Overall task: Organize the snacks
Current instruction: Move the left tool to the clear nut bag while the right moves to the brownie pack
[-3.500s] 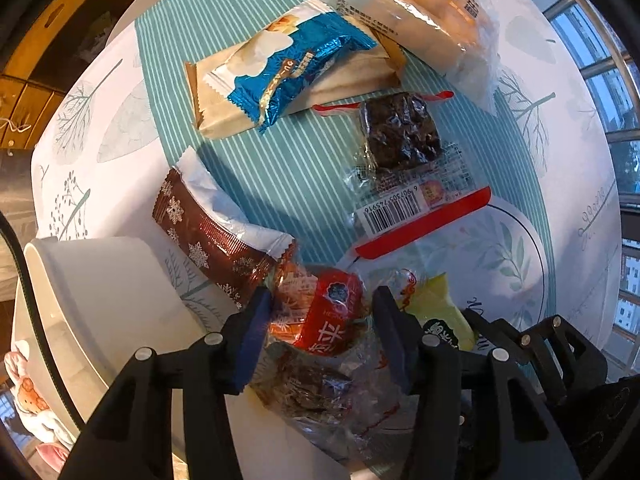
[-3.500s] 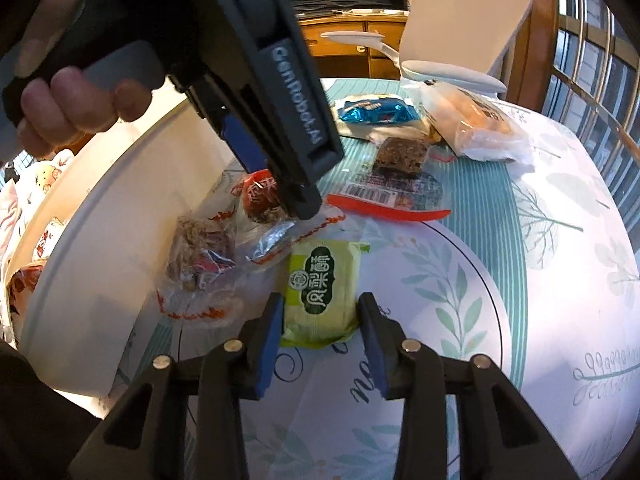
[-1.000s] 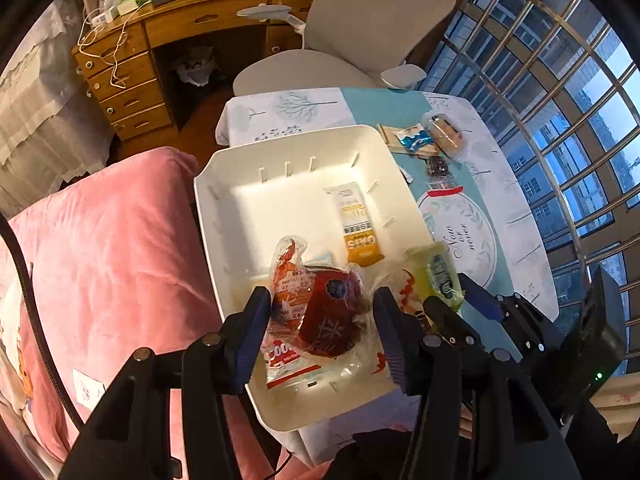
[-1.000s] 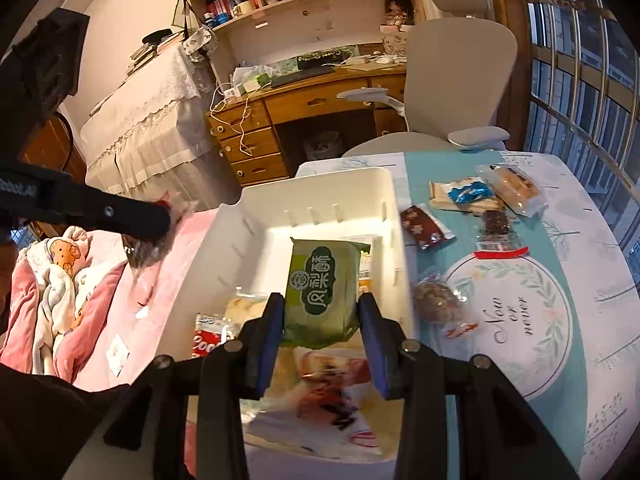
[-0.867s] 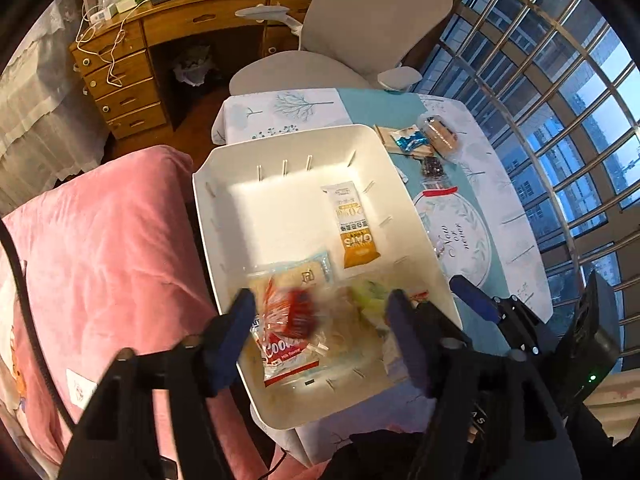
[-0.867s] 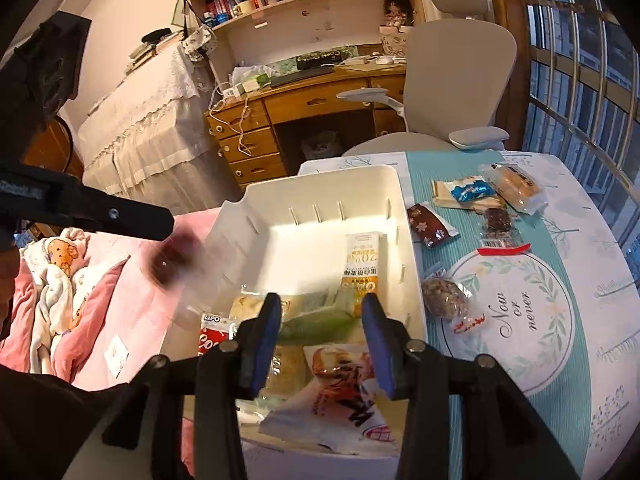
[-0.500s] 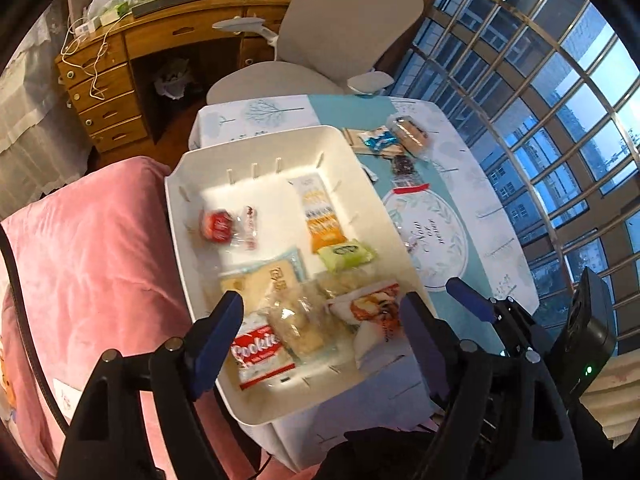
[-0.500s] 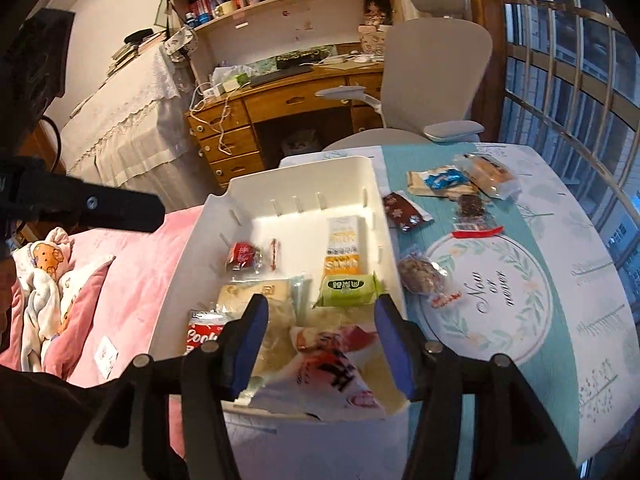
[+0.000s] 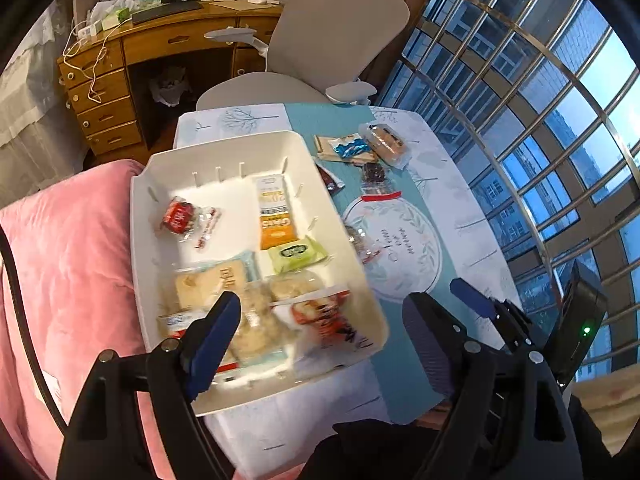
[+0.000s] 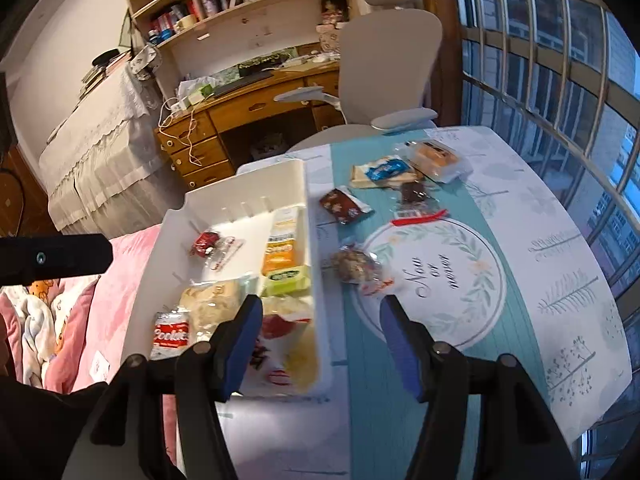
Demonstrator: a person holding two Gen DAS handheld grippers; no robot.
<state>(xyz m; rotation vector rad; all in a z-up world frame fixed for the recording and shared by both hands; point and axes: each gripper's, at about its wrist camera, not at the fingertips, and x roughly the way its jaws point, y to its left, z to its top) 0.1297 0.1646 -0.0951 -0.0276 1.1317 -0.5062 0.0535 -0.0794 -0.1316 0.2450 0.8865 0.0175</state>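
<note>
A white bin (image 9: 148, 240) (image 10: 308, 200) stands on the left of the table and holds several snacks. Among them are a red-wrapped snack (image 9: 178, 216) (image 10: 205, 242), a green packet (image 9: 296, 254) (image 10: 286, 278) and an orange bar (image 9: 274, 216) (image 10: 282, 246). My left gripper (image 9: 320, 328) is open and empty, high above the bin's near end. My right gripper (image 10: 322, 332) is open and empty, high above the bin's right wall. Loose on the table lie a clear bag of brown snack (image 10: 354, 266) (image 9: 358, 238), a brown snowflake packet (image 10: 344, 205), a blue packet (image 10: 386, 170) (image 9: 350, 148), a dark snack (image 10: 416, 194) (image 9: 374, 172) and a bread bag (image 10: 436, 158) (image 9: 384, 140).
The table (image 10: 560, 240) carries a teal runner and a round printed mat (image 10: 460, 264). A grey office chair (image 10: 384, 64) and a wooden desk (image 10: 248, 108) stand behind it. A pink blanket (image 9: 60, 260) lies left of the bin. Barred windows (image 9: 540, 100) run along the right.
Both grippers lifted their snacks over the bin and opened; the red-wrapped snack and the green packet dropped in. Both grippers have since opened wider and pulled back, empty.
</note>
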